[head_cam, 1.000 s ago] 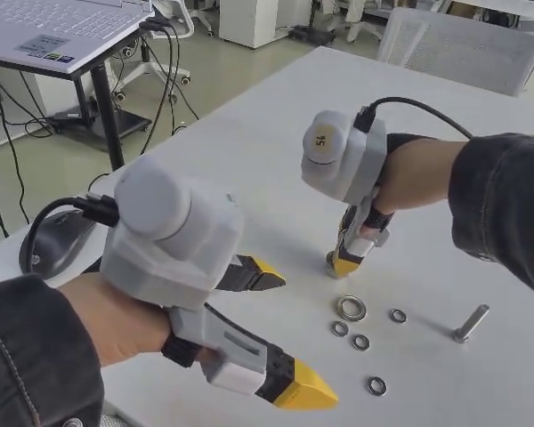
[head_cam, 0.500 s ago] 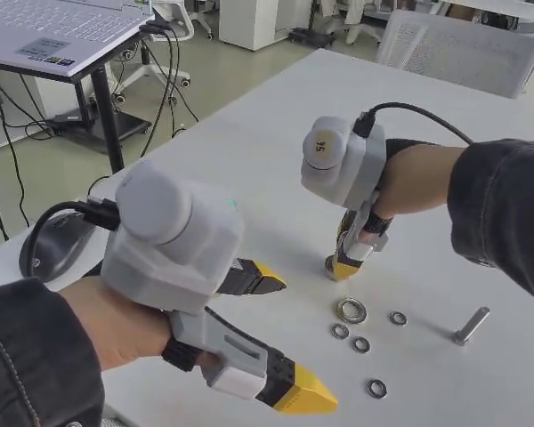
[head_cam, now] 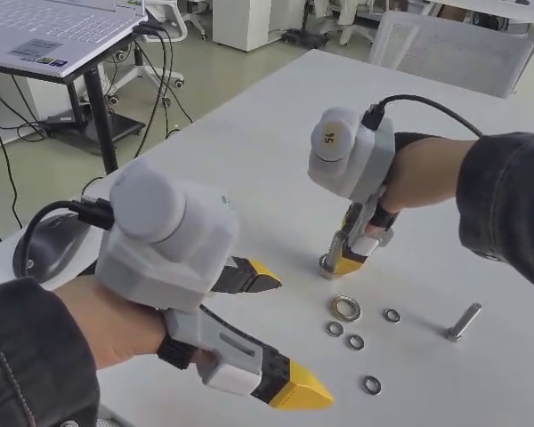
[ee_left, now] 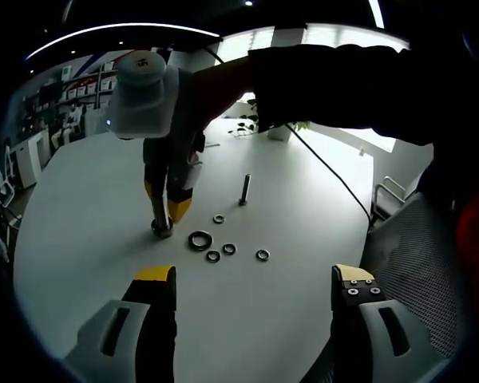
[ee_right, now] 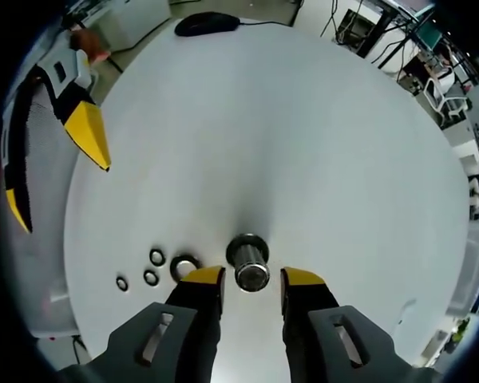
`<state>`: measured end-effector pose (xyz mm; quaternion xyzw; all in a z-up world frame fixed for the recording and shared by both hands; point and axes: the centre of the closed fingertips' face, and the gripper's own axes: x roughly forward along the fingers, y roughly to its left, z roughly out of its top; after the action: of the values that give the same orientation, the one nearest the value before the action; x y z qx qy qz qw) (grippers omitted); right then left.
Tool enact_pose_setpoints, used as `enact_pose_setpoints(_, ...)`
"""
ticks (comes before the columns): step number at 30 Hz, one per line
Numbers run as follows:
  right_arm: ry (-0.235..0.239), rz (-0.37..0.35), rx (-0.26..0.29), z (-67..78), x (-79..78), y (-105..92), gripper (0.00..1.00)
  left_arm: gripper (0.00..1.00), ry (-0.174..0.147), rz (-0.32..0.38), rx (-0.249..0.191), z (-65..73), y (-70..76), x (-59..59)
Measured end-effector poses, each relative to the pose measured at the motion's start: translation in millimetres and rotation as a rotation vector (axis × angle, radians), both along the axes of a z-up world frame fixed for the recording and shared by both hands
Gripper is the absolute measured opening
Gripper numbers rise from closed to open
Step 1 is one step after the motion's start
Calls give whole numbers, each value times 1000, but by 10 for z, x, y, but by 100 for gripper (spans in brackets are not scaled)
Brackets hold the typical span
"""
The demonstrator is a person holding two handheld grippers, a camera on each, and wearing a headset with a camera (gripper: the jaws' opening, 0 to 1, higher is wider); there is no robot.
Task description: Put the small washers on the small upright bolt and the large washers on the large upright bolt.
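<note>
The right gripper (ee_right: 253,277) is pointed down at the table, its jaws a little apart on either side of the large bolt (ee_right: 248,250), which stands upright at centre frame; a thin gap is seen on each side. The left gripper (ee_left: 254,275) is spread wide and nothing is held in it. Compared with a second ago, the right gripper is kept at the bolt. The washers (head_cam: 335,309) and the small bolt (head_cam: 463,322), laid flat at lower right, are unmoved. A two-digit number on the right gripper's cap cannot be read with certainty.

White table (head_cam: 249,151); black mouse (head_cam: 44,251) at edge; laptop (head_cam: 53,31) beyond.
</note>
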<state>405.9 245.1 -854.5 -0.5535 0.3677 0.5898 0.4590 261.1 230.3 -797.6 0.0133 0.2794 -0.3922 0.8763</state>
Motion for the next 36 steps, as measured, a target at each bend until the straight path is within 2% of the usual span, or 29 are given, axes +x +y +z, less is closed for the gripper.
enact_pose_setpoints(20,0,-55,10,62,65,-255,29,79,4,-13,6,-18,-11,-11)
enact_pose_setpoints(36,13,-69,9,30,-103,-442,29,79,2,-13,14,-8,-8,-18)
